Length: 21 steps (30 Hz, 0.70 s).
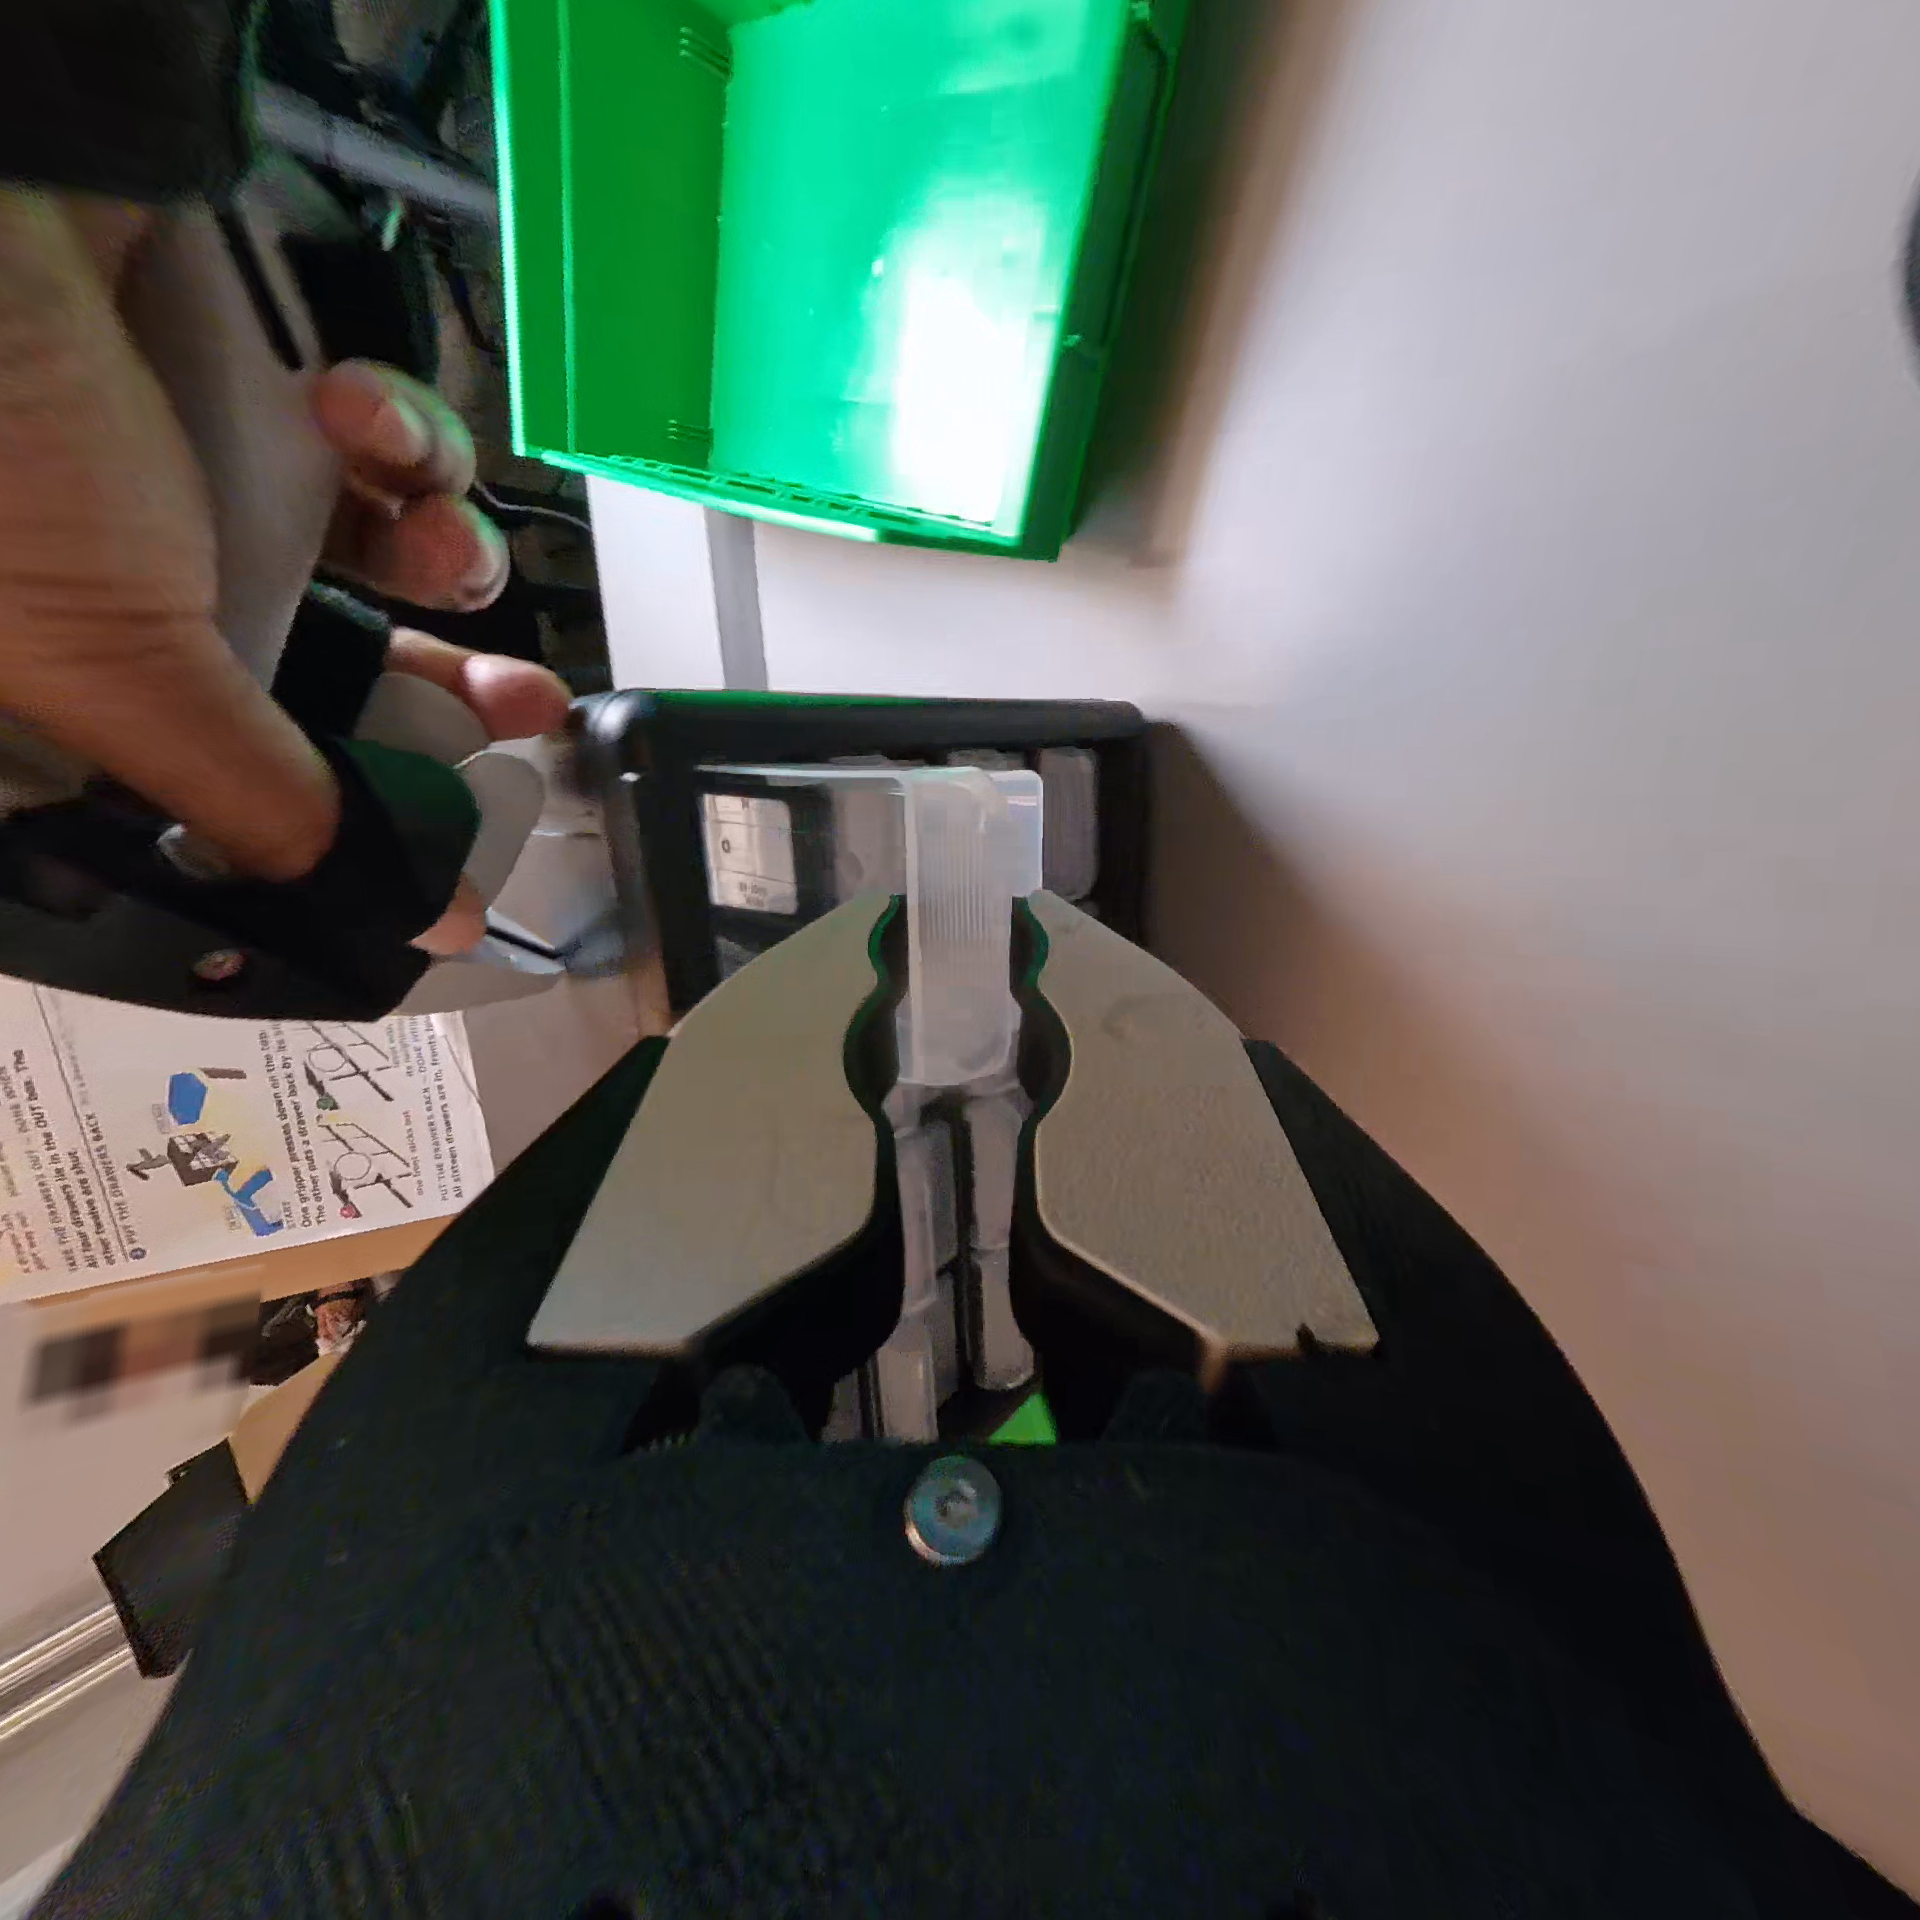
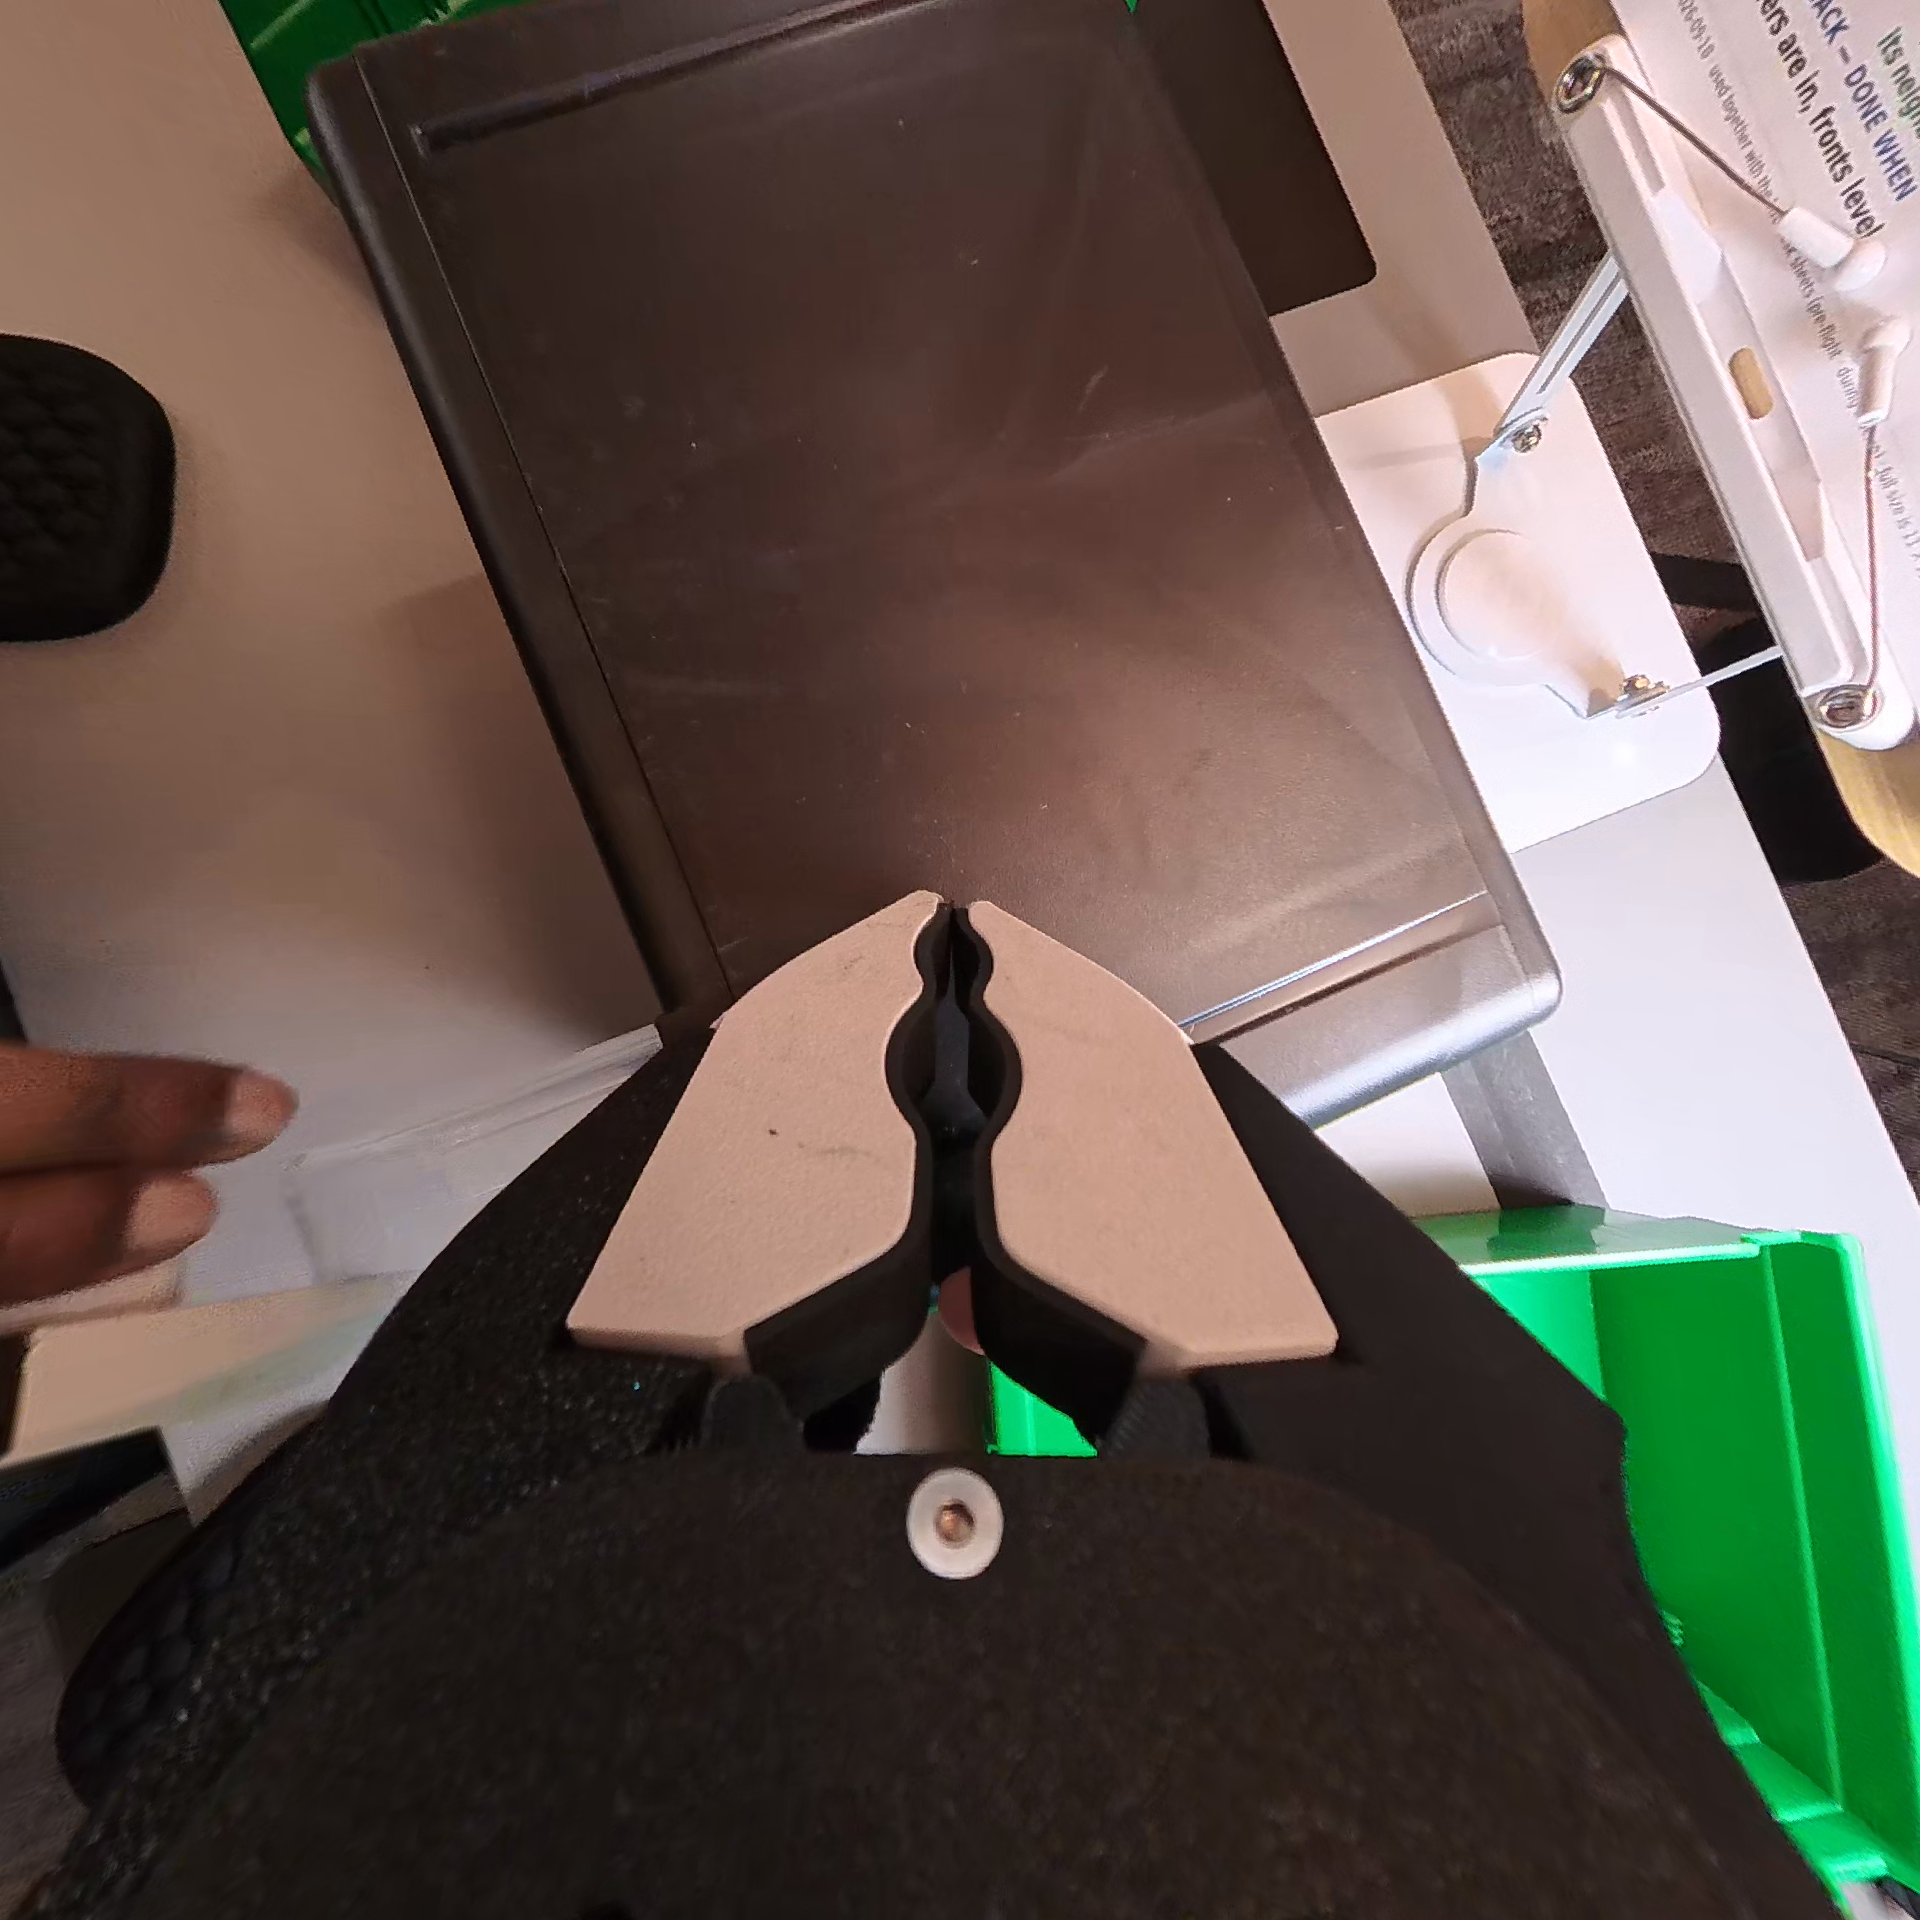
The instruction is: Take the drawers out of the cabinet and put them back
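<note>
The black cabinet (image 1: 883,717) stands on the white table, with small clear drawers in its slots. My left gripper (image 1: 956,909) is shut on the front tab of a clear drawer (image 1: 977,821) that sticks partly out of the cabinet's front. My right gripper (image 2: 951,909) is shut and empty, its tips resting on the cabinet's flat black top (image 2: 935,520) near its front edge. It also shows in the left wrist view (image 1: 499,831), held by a hand against the cabinet's top corner. A clear drawer edge (image 2: 416,1143) shows to the left below it.
A green bin (image 1: 831,260) stands beyond the cabinet; it also shows in the right wrist view (image 2: 1662,1403). A printed sheet (image 1: 239,1132) stands on a white stand (image 2: 1558,582) beside the cabinet. A black pad (image 2: 62,488) lies to the left. A hand's fingertips (image 2: 156,1143) show at left.
</note>
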Tool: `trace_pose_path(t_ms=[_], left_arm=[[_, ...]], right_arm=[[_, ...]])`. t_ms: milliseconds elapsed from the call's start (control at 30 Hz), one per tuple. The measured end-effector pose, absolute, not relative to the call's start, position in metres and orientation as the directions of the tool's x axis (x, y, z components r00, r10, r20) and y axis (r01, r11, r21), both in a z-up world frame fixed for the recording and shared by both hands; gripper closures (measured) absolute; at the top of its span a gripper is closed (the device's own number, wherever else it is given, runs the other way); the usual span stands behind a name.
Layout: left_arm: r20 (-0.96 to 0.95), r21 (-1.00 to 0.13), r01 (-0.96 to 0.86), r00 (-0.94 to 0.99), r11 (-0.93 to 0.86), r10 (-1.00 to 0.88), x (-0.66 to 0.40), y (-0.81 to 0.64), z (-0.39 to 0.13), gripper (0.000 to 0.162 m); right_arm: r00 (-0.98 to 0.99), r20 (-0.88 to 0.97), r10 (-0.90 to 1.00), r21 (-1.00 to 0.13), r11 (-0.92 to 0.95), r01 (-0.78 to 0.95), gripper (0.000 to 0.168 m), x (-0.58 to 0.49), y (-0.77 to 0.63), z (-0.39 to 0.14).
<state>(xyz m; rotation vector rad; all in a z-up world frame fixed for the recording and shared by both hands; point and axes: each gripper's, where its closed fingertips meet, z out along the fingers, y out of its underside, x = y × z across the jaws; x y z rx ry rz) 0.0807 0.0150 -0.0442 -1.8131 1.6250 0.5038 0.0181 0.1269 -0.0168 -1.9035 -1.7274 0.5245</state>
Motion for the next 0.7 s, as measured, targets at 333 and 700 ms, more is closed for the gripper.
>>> trace_pose_path(t_ms=[333,700], left_arm=[[-0.784,-0.382,-0.923,0.296,0.049,-0.546,0.046,0.058,-0.029,0.130],[-0.651,-0.608,-0.792,0.462,0.049,-0.602,0.055,0.057,-0.053,0.162]], right_arm=[[0.112,0.051,0.992,-0.607,-0.059,0.792,0.167,0.018,0.127,-0.017],[0.128,0.051,0.991,-0.596,-0.072,0.799,0.168,0.018,0.127,-0.017]])
